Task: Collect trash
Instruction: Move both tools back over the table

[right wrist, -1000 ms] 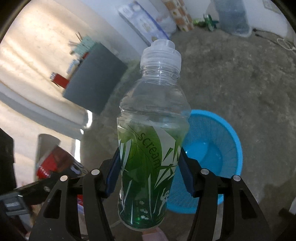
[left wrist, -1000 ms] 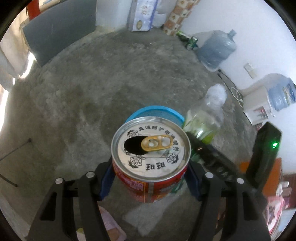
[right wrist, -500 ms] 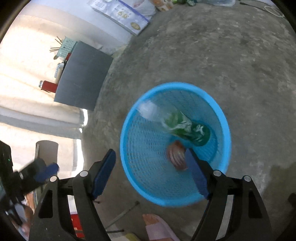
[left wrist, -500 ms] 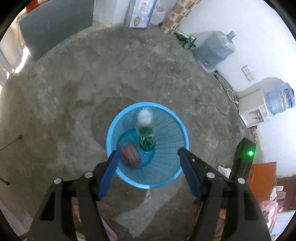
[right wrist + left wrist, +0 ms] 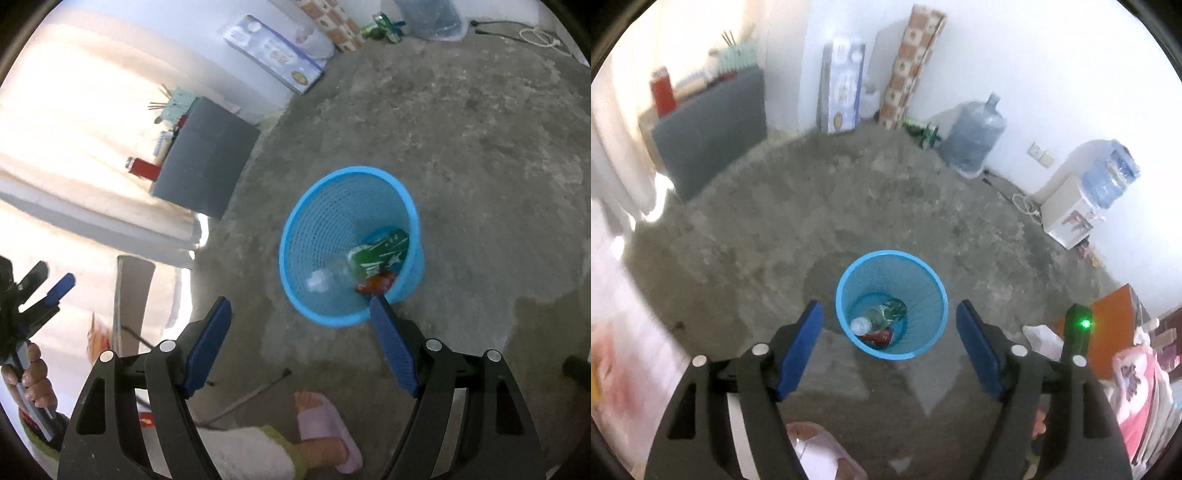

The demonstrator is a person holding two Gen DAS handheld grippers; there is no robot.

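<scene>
Blue bin (image 5: 892,304) holds bottle (image 5: 882,314) and can (image 5: 877,336), so with both grippers (image 5: 889,339) (image 5: 301,339) just opened (nothing between jaws), the drop looks done; next, seek more trash.

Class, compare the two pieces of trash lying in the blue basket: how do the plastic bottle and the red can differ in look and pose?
The plastic bottle is clear with a green label and a white cap; the red can is opaque red. The bottle is longer and lies slanted across the bottom; the can is shorter and sits beside it, nearer the wall. Both lie on their sides inside the blue basket.
</scene>
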